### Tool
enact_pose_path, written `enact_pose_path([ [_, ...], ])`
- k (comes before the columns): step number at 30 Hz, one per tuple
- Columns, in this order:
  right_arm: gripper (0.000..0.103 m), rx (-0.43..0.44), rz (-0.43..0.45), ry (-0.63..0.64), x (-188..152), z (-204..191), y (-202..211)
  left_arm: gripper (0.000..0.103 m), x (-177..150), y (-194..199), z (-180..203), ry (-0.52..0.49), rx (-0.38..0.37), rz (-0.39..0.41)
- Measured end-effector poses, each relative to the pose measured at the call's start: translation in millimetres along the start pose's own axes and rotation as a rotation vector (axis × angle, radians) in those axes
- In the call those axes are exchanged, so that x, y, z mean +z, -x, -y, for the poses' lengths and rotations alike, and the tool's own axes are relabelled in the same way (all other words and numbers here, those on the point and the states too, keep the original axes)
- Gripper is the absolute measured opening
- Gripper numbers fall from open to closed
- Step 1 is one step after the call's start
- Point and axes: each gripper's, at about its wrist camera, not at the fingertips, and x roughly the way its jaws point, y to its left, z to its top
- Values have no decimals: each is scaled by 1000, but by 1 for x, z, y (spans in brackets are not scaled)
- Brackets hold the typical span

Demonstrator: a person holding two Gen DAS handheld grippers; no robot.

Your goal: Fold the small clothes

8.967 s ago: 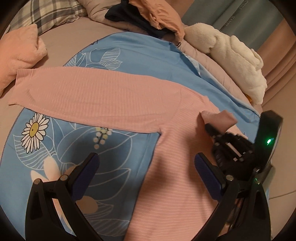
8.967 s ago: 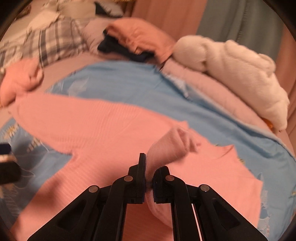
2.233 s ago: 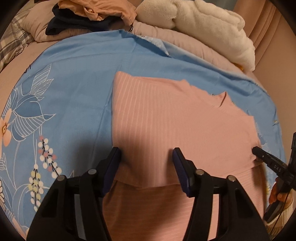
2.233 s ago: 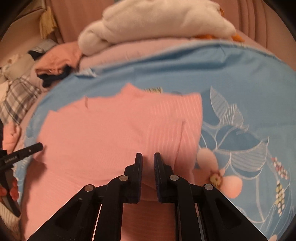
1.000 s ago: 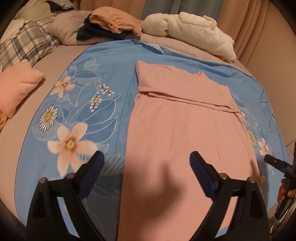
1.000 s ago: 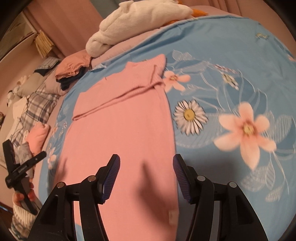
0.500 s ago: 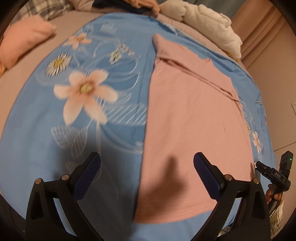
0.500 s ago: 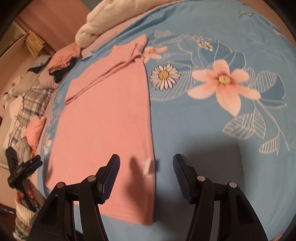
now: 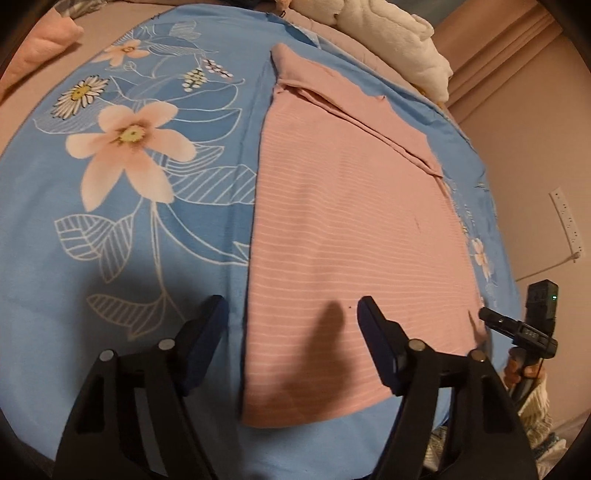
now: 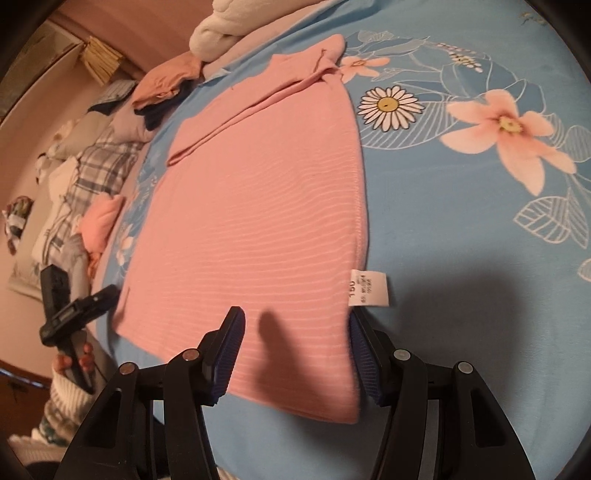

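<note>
A pink ribbed top (image 9: 351, 229) lies flat on the blue flowered sheet (image 9: 110, 221), its sleeves folded across the far end. It also shows in the right wrist view (image 10: 258, 221), with a white care label (image 10: 368, 288) at its near right edge. My left gripper (image 9: 291, 343) is open, low over the hem's left corner. My right gripper (image 10: 295, 350) is open, low over the hem's right corner. Each gripper shows small at the edge of the other's view, the right gripper (image 9: 517, 328) and the left gripper (image 10: 81, 306).
A white plush blanket (image 9: 399, 33) and a pile of folded clothes (image 10: 162, 88) lie at the bed's far end. A folded pink garment (image 10: 99, 221) and plaid bedding (image 10: 99, 162) lie to the left. A wall with a socket strip (image 9: 567, 221) stands to the right.
Both grippers have drawn back from the folded sleeves to the hem end and come down close to the hem corners. Both stay open.
</note>
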Motion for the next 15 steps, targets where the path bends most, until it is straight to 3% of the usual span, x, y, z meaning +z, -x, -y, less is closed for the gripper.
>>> enact_pose_path([
  [4, 59, 35, -5, 15, 7, 0, -7, 71, 10, -9, -6, 34, -91, -15],
  [6, 59, 58, 1, 8, 10, 1, -9, 53, 15, -12, -11, 77, -147, -22],
  [9, 57, 97, 11, -22, 13, 3, -11, 39, 12, -12, -14, 105, -150, -30],
  [13, 42, 104, -8, -11, 3, 0, -8, 36, 2, -4, -12, 86, -156, -41],
  [15, 34, 111, -22, -6, -5, -1, -6, 19, -1, -5, -11, 76, -131, -49],
])
